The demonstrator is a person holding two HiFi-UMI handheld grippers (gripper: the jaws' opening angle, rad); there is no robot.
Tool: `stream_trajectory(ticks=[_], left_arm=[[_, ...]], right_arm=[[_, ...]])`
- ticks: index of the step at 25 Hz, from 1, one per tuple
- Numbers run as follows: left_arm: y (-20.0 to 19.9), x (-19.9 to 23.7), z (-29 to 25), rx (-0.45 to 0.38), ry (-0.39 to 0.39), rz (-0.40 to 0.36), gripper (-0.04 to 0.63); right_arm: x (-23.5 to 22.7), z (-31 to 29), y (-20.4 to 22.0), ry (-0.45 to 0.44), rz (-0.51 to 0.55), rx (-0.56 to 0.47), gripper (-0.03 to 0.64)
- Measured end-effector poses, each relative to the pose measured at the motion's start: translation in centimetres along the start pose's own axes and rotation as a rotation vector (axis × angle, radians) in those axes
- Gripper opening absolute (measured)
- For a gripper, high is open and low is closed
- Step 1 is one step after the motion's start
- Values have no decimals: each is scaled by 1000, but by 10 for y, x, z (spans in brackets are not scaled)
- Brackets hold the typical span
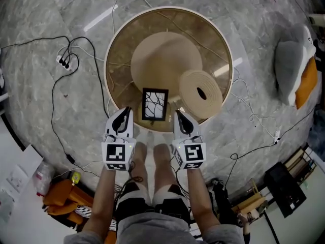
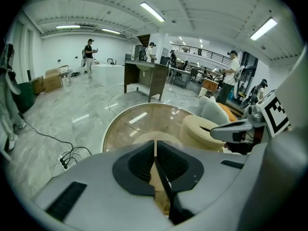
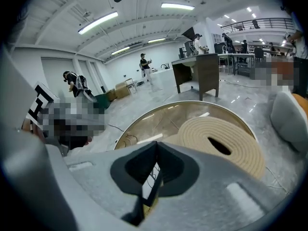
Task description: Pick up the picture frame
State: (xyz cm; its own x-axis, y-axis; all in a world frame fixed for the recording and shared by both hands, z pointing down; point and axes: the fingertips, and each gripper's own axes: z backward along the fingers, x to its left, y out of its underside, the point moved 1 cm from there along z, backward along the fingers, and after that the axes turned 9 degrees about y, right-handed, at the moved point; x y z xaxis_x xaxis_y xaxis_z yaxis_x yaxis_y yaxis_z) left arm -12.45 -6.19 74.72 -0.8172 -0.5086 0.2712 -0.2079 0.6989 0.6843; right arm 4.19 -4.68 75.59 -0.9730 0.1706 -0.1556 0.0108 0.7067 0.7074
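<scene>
Jaws on the left hand-held gripper [image 1: 125, 111] and right hand-held gripper [image 1: 179, 113] were shut, empty. Only the head view showed the whole picture frame [image 1: 154, 104] between them, at the table's [image 1: 121, 44] near edge.

Open workshop hall: polished stone floor [image 1: 30, 98], ceiling strip lights [image 2: 153, 12], workbenches [image 2: 143, 75], mezzanine railing [image 2: 204, 53], people at stations [image 2: 89, 57]

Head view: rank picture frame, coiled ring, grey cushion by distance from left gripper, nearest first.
1. Picture frame, just right of the left gripper.
2. Coiled ring, farther right on the table.
3. Grey cushion, on the floor, far right.
</scene>
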Motion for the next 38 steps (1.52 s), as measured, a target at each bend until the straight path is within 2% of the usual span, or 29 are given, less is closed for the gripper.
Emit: stream_trajectory(ticks=[6,14,15,16,21,23,33,35,38], left_arm=[[37,2,-27,17,5,45,32],[74,15,-40,58,-6,69,32],[76,17,-42,62,-10,71,32],[78,18,-43,65,-13,73,32],[85,21,-48,78,-9,80,32],[87,22,-50,81,-9,85,32],[99,22,-56,101,-10,103,32],[98,21,-55,102,-12,101,32],[98,23,-54,102,-15,101,32]], right_arm=[[-1,-30,38,-11,-1,40,0],[7,-63,86,-42,-63,174,9],[9,-67,90,-44,-61,190,68],[10,-71,95,-43,-62,205,95],[10,-86,110,-22,-74,257,182],[9,-91,115,-18,-77,273,196],[5,-97,131,-16,-61,331,198],[3,-95,133,2,-53,335,134],[2,-95,134,13,-57,338,123]])
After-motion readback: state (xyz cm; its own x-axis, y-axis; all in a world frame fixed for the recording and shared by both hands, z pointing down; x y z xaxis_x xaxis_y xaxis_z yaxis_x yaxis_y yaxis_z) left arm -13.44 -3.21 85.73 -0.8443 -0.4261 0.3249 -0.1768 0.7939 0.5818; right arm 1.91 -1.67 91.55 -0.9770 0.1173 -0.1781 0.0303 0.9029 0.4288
